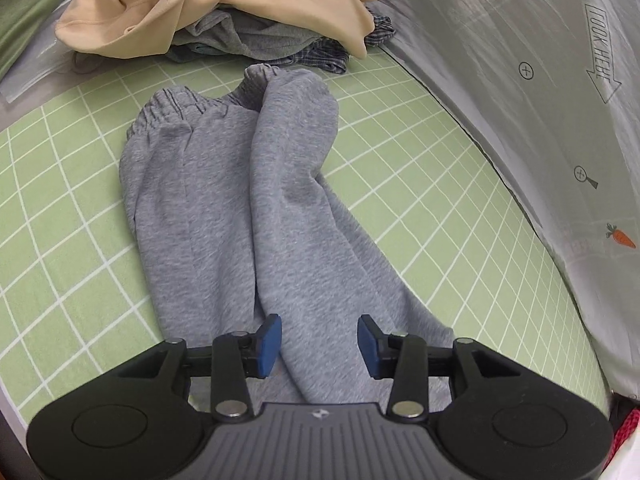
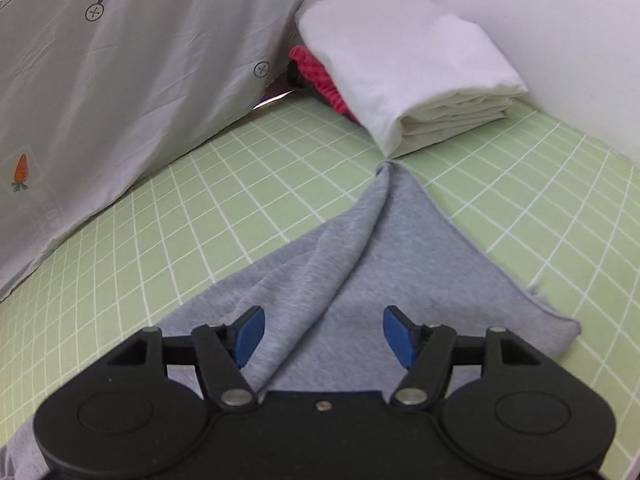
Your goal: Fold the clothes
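While both tools sit low over the grey sweatpants (image 1: 240, 208), neither grips anything. Left tool (image 1: 319, 346): released, blue pads spread wide, fingers pointing along the garment toward its far end; one pant leg runs between the pads without clear contact on either, can't tell for certain. Tool body level, close above the fabric. Sweatpants lie lengthwise on the green grid sheet (image 1: 60, 208), elastic waistband (image 1: 172, 110) at the far end, one leg folded across the other so the cuff end bunches beside the waistband. Far beyond that: a beige garment (image 1: 208, 4) heaped on a pile of grey and plaid clothes (image 1: 272, 46). White carrot-print cloth (image 1: 540, 80) slopes up along the right edge of the left wrist view. Right tool (image 2: 324, 330): also released, pads well apart, hovering over a spread grey section of the sweatpants (image 2: 360, 264) that tapers to a twisted point on the far side. A raised crease runs from that point back toward the left pad. Tool held level, aimed at a folded white stack (image 2: 408, 76) at the far side, near the tapered tip, by the wall. Red fabric (image 2: 320, 80) pokes out from under the stack on its left. Same carrot-print cloth (image 2: 120, 100) fills the left of the right wrist view. No hand or sleeve visible in either view.
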Demonstrator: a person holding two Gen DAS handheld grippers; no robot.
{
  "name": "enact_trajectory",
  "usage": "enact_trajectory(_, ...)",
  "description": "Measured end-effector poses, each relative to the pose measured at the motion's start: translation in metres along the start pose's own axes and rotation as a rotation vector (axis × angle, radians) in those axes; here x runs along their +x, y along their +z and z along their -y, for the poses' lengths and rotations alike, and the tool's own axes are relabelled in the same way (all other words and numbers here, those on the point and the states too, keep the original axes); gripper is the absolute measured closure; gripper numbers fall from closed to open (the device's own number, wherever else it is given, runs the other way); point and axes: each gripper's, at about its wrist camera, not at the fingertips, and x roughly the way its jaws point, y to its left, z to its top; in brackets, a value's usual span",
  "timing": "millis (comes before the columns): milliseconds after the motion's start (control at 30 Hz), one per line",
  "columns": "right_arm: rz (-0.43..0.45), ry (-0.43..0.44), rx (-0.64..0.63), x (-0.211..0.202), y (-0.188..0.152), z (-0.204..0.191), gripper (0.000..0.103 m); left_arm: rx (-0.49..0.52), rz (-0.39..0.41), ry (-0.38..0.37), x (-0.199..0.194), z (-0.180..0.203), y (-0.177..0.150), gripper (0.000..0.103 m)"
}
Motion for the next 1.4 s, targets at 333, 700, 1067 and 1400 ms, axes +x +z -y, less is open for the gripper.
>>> enact_trajectory(333,-0.108,0.01,0.061,0.035,0.017,-0.019,0.077,-0.023,-0.023,0.096,0.04,0.005,0.032,0.06)
enact_trajectory(700,-0.117,0.023,0.052,0.046,0.044,-0.033,0.102,-0.17,0.204,0.033,0.024,0.003,0.095,0.103)
enact_trajectory(1067,-0.057,0.04,0.026,0.052,0.062,-0.052,0.058,-0.079,0.143,0.13,0.029,0.004,0.073,0.058)
enact_trajectory(1400,-0.167,0.092,0.036,0.048,0.023,-0.055,0.051,-0.11,0.074,0.115,0.032,-0.018,0.032,0.057)
